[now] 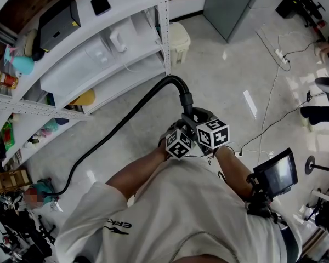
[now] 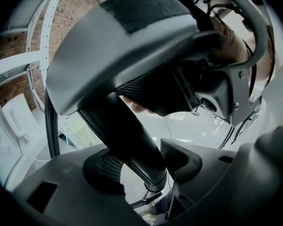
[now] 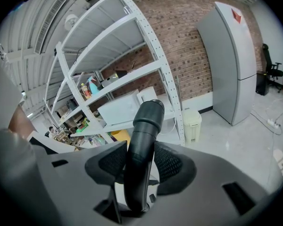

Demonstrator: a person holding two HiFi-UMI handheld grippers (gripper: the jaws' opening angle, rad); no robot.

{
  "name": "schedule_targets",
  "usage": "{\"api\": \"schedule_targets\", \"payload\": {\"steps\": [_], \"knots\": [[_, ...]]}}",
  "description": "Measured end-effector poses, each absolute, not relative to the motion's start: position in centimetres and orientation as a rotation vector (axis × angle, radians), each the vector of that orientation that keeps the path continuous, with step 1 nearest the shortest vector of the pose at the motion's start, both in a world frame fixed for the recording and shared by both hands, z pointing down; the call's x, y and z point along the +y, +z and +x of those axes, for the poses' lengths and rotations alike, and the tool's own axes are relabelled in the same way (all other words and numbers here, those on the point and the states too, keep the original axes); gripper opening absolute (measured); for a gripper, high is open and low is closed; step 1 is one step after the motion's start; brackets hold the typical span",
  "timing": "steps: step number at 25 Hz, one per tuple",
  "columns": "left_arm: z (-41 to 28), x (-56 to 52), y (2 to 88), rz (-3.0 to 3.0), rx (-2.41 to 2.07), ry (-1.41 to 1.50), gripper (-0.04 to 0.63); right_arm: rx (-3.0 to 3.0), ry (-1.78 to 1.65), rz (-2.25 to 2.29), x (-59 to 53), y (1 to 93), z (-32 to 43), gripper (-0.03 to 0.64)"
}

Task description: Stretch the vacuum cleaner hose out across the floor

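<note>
Count, floor area and rig:
- black corrugated plastic vacuum cleaner hose (image 1: 170, 79): 1
- grey two-jaw grippers: 2 (left gripper (image 2: 141, 166), right gripper (image 3: 140, 166))
- white perforated-steel shelving rack (image 1: 163, 26): 1
- tall grey metal cabinet (image 1: 230, 4): 1
- cream lidded plastic bin (image 1: 179, 40): 1
- white power strip (image 1: 281, 56): 1
- small black-framed monitor (image 1: 277, 174): 1

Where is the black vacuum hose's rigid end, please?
The hose end is mid head view, gripped by left tool and right tool, beside white metal shelving.

The black ribbed vacuum hose (image 1: 126, 115) lies along the floor, then arcs up to its rigid curved end.
</note>
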State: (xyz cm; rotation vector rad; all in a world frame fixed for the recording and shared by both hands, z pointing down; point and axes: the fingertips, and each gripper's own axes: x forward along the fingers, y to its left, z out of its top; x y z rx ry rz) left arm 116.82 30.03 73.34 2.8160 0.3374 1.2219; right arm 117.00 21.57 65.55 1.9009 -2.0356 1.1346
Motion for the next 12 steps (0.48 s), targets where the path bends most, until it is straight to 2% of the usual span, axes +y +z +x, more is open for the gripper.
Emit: {"api": "schedule_targets", "payload": {"steps": [12], "knots": [[116.68,29.49,73.00,2.812,0.331,1.222,0.213,-2.036,1.110,1.888,20.94,65.17,116.71,0.176]]}}
